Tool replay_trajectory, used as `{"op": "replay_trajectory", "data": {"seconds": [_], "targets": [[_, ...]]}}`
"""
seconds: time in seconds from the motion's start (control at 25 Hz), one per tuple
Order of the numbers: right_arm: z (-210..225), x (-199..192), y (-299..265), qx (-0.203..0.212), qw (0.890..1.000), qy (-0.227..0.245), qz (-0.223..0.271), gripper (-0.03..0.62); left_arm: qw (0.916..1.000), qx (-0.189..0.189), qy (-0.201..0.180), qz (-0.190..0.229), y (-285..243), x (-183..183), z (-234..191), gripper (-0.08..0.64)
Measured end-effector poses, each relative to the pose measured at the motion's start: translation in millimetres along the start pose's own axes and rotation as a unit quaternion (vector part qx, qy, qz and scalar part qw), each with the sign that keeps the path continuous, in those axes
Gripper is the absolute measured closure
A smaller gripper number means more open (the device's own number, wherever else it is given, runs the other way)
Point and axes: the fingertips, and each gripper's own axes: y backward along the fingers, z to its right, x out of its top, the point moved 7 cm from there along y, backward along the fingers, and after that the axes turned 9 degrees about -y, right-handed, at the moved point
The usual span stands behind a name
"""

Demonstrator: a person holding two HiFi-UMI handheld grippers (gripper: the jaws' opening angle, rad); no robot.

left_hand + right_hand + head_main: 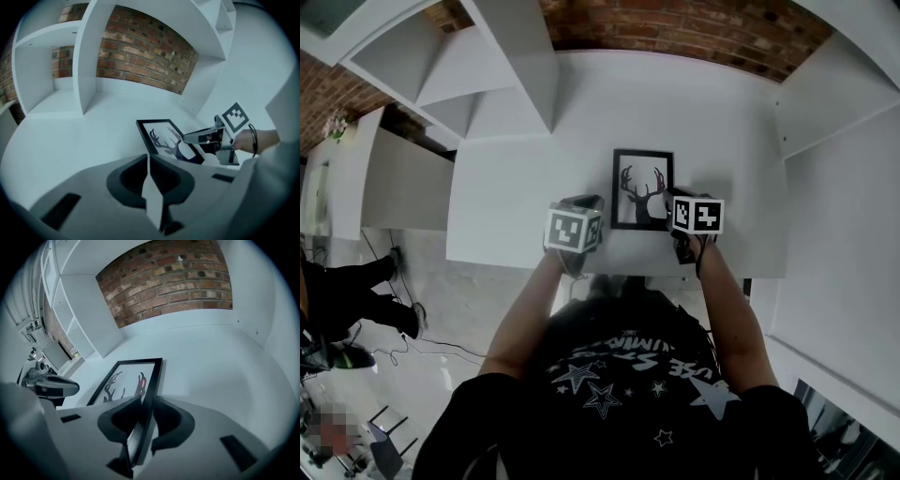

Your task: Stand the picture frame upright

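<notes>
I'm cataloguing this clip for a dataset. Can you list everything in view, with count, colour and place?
table: one, white, centre of the scene.
picture frame: one, black with a dark deer print, on the table near its front edge.
shelving: one unit, white, at the table's far left.
brick wall: one, red-brown, behind the table.
other person: one, dark clothes, on the floor at far left.
left gripper: one, grey, jaws shut and empty, left of the frame.
right gripper: one, grey, jaws closed on the frame's right edge.
forearms: two, bare, behind the grippers.
</notes>
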Motion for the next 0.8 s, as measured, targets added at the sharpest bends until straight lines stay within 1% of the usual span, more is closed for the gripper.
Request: {"op": "replay_trajectory", "data": {"seconds": [0.12,0.24,0.6,0.8], "targets": [[-6.3,0.0,-3.6,0.009,1.0,0.011,-0.002,0.502,0.9999,-0.005,0.007,0.009,1.8,-1.4,0.0,0.541],[-8.2,-0.3,-4.1,0.014,1.0,0.009,-0.002,0.502,0.9998,-0.008,0.01,0.012,3.2,-1.9,0.6,0.541],[-10.8,-1.0,-3.9,-0.007,1.0,-0.007,0.001,0.505,0.9999,-0.002,0.009,0.006,0.6,-1.8,2.0,0.541],[-12.4,-0.6,-3.1,-0.016,1.0,-0.005,0.002,0.506,0.9999,-0.002,0.011,0.002,0.3,-1.8,3.6,0.541]]}}
